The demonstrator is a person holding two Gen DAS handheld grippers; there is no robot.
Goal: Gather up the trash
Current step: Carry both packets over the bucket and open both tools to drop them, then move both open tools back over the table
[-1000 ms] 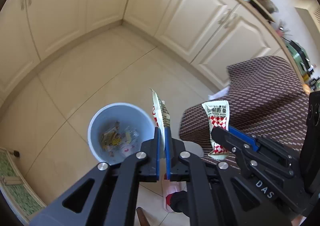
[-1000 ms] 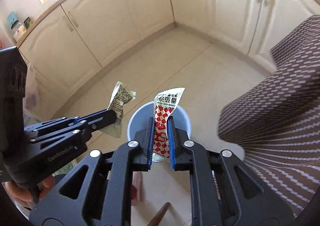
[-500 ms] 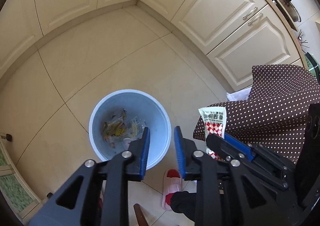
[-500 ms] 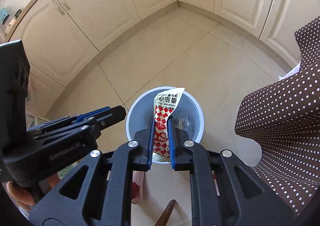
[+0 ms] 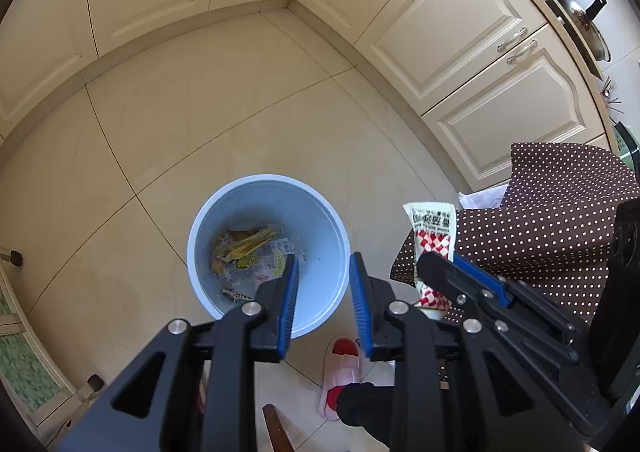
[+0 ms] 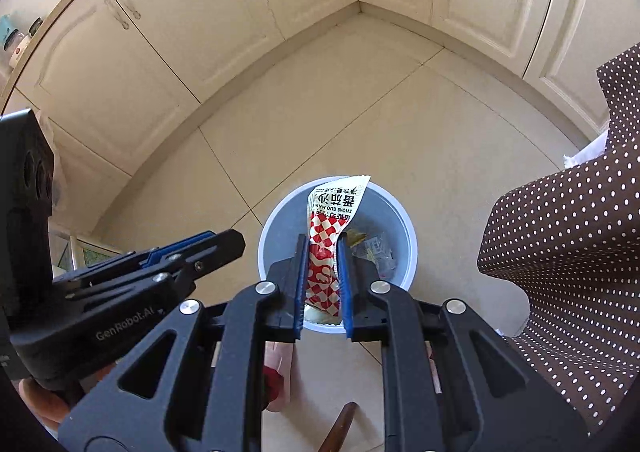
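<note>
A pale blue bin (image 5: 264, 188) stands on the tiled floor with several wrappers (image 5: 248, 256) at its bottom. My left gripper (image 5: 324, 264) hangs over the bin's near rim, open, with nothing between its blue pads. Beside it, my right gripper (image 5: 436, 264) holds a red-and-white checked sachet (image 5: 434, 228). In the right wrist view that sachet (image 6: 336, 208) stands upright in my right gripper (image 6: 322, 242), above the bin (image 6: 404, 220). The jaws are starting to open, but the pads still touch the sachet. My left gripper (image 6: 228, 242) shows at the left.
A brown polka-dot tablecloth (image 5: 560, 220) hangs at the right, close to the bin. Cream cabinets (image 5: 460, 40) line the far walls. A red-and-white slipper (image 5: 342, 372) and a brown wooden piece (image 6: 340, 428) lie on the floor near the bin.
The left gripper opened and the wrapper it held is gone from its jaws. Both grippers sank closer to the bin. The right gripper kept the checked sachet.
</note>
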